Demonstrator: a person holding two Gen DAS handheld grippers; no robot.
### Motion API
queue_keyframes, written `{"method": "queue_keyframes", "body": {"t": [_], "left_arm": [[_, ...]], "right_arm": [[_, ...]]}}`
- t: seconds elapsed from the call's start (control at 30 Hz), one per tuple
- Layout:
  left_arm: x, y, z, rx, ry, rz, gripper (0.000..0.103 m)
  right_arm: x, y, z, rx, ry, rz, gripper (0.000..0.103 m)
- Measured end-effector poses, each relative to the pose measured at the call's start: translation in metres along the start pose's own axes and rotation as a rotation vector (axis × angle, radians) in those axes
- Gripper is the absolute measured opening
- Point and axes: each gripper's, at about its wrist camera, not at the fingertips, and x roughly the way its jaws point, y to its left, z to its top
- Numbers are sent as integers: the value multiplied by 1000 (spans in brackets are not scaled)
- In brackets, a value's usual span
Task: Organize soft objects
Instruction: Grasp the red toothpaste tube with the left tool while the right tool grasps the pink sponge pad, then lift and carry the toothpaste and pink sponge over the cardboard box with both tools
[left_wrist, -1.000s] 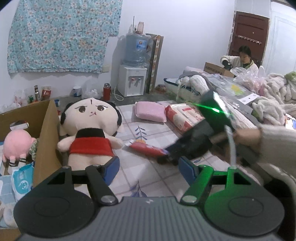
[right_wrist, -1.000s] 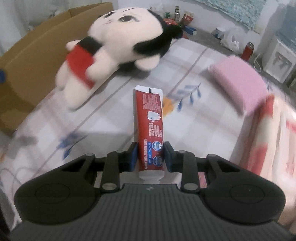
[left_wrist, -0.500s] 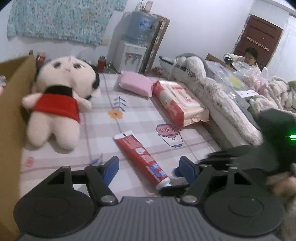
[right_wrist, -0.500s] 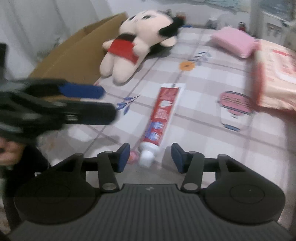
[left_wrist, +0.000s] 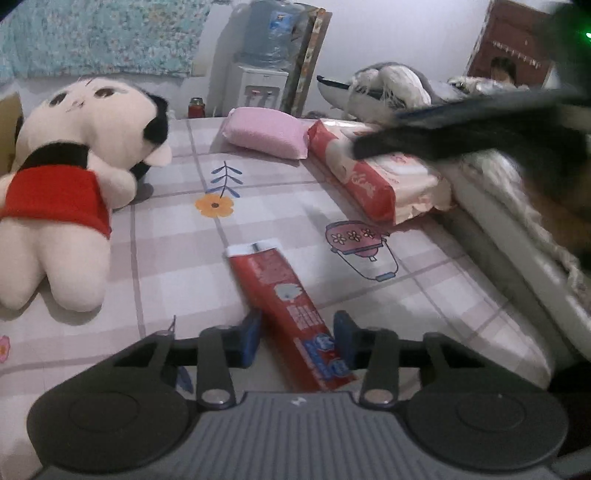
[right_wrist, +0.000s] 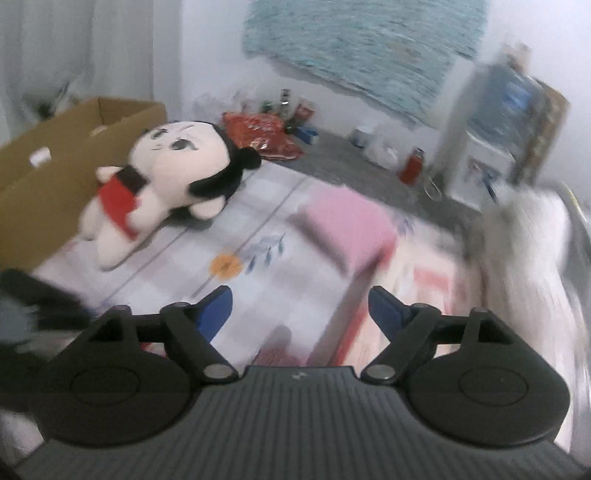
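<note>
A red toothpaste tube (left_wrist: 286, 314) lies on the checked sheet (left_wrist: 177, 266). My left gripper (left_wrist: 297, 338) has its blue pads on either side of the tube's lower end, with small gaps showing. A plush doll in a red top (left_wrist: 70, 184) lies to the left; it also shows in the right wrist view (right_wrist: 159, 177). A pink cushion (left_wrist: 264, 133) and a red tissue pack (left_wrist: 373, 177) lie beyond. My right gripper (right_wrist: 301, 310) is open and empty, raised above the sheet; it crosses the upper right of the left wrist view (left_wrist: 480, 125), blurred.
A cardboard box (right_wrist: 55, 177) stands at the doll's left. A water dispenser (left_wrist: 264, 74) and bottles stand on the floor by the far wall. A heap of blankets (left_wrist: 406, 88) borders the sheet on the right. A person sits by the brown door (left_wrist: 506, 70).
My right gripper let go of the toothpaste tube, opened wide and lifted away. My left gripper moved forward and down over the tube and narrowed around its lower end.
</note>
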Motion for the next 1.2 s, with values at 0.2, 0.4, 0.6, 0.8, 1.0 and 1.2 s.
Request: {"method": "queue_keyframes", "body": {"t": [0.2,0.4,0.6,0.8,1.0,1.2], "left_arm": [[-13,28,-2,-26,-11,11,32],[-18,38,-4,-19,-14,5,31],[-24,47,-2,-43,-6,37,31],[-42,63,-13,-59,-12,82,31],[-56,68,-26,-47,-8,64,31],[-55,60,-28,-18,-11,41,53]], "right_arm": [[113,-20,57,-292,117,1,90],[184,-39,79,-261,209,-15,84],[161,5,69,-279,271,63,76],[118,53,37,-260,381,156,77],[52,93,-18,-270,390,200,80],[16,115,-56,-176,335,224,89]]}}
